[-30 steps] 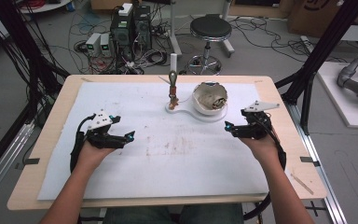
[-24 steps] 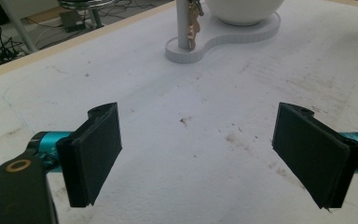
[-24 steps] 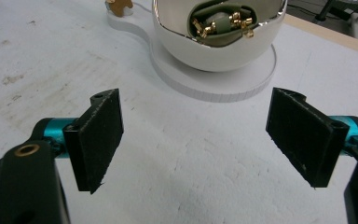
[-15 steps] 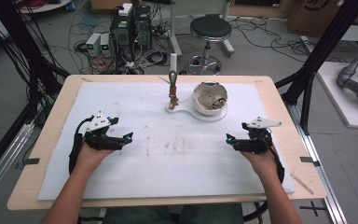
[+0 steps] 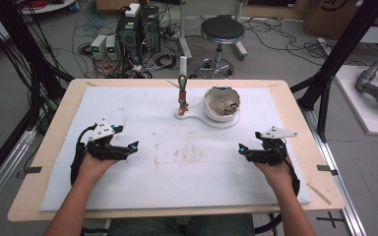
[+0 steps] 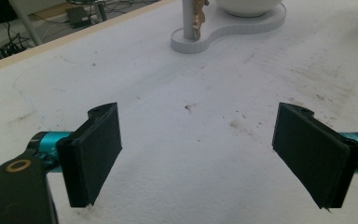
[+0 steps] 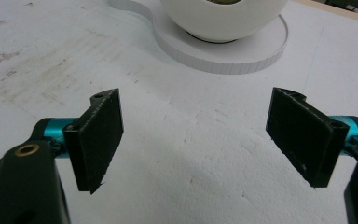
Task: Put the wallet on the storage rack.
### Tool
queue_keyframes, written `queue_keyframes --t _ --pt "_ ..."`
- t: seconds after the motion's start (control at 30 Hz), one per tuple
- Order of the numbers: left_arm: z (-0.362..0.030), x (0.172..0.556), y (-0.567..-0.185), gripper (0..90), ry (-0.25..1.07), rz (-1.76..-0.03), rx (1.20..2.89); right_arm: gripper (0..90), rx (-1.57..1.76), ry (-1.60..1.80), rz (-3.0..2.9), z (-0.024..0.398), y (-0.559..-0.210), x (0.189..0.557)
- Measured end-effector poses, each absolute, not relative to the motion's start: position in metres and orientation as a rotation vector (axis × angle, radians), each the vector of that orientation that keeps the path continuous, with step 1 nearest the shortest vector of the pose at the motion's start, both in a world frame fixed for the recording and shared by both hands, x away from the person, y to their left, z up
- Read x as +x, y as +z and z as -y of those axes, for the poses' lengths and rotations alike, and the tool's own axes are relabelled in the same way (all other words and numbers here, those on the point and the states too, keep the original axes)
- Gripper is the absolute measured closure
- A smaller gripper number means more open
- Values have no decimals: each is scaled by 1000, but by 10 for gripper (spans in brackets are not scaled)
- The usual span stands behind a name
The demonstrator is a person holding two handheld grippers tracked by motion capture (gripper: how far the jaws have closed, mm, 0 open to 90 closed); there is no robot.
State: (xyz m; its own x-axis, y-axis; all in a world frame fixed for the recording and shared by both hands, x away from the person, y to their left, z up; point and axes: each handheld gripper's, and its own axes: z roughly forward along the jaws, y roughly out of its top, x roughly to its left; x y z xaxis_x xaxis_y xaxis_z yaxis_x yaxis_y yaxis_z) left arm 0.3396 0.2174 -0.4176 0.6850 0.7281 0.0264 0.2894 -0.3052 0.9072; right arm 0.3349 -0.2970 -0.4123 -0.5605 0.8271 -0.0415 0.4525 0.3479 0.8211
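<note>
A white bowl (image 5: pixel 221 103) with brownish contents sits on a flat white base (image 5: pixel 189 115) at the back middle of the white mat. A short post with a brass-coloured piece (image 5: pixel 182 92) rises from the base's left end. My left gripper (image 5: pixel 130 147) rests low at the mat's left, open, nothing between its pads (image 6: pixel 95 149). At the mat's right my right gripper (image 5: pixel 242 149) is open and empty too, pointing left. The bowl (image 7: pixel 223 16) and base rim (image 7: pixel 242 58) lie just ahead of its jaws. The post (image 6: pixel 189 18) shows far ahead in the left gripper view.
The white mat (image 5: pixel 177 162) is stained brown near its middle. It covers a wooden table (image 5: pixel 64 105). Behind the table are a black stool (image 5: pixel 222 30), computer boxes (image 5: pixel 138 27) and floor cables. Black frame legs (image 5: pixel 325 83) stand at the right.
My right gripper has moved from beside the bowl back toward the near right of the mat and lowered. The left gripper has barely shifted.
</note>
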Motion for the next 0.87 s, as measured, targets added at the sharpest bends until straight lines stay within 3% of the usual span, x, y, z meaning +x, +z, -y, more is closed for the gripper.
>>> queue_keyframes --t 0.87 --pt "-217 340 -418 156 538 -793 1887 192 1126 1096 -2155 298 -412 334"
